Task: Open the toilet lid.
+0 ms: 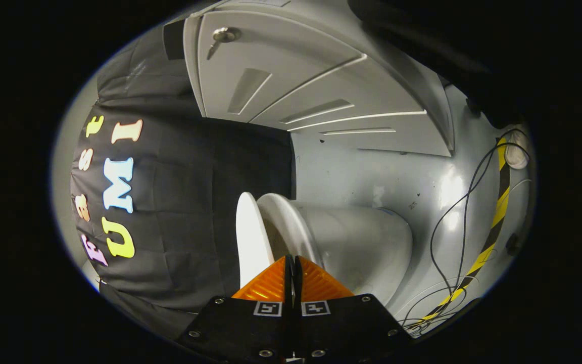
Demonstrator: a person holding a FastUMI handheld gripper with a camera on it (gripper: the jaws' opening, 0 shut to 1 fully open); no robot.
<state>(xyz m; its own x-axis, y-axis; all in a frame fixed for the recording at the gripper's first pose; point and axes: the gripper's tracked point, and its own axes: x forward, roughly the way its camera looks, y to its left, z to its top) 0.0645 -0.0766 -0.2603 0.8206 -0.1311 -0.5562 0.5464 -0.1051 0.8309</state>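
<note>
- Grey panelled door (291, 86) with metal handle (224, 35).
- Black cables (465, 212) on glossy grey floor (351, 177).
- Yellow-and-black hazard tape (495, 227) beside the cables.

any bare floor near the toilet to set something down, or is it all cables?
Free: the grey floor between the toilet bowl and the white door. Crowded: black cables loop along the yellow-black tape beyond the bowl. The lid stands close to the black cloth, little gap. The gripper has its orange fingers closed, empty, just short of the seat.

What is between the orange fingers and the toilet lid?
Nothing. In the gripper view the hand-held gripper, fingers closed together, sits just short of the toilet lid and seat, with only a bare gap.
</note>
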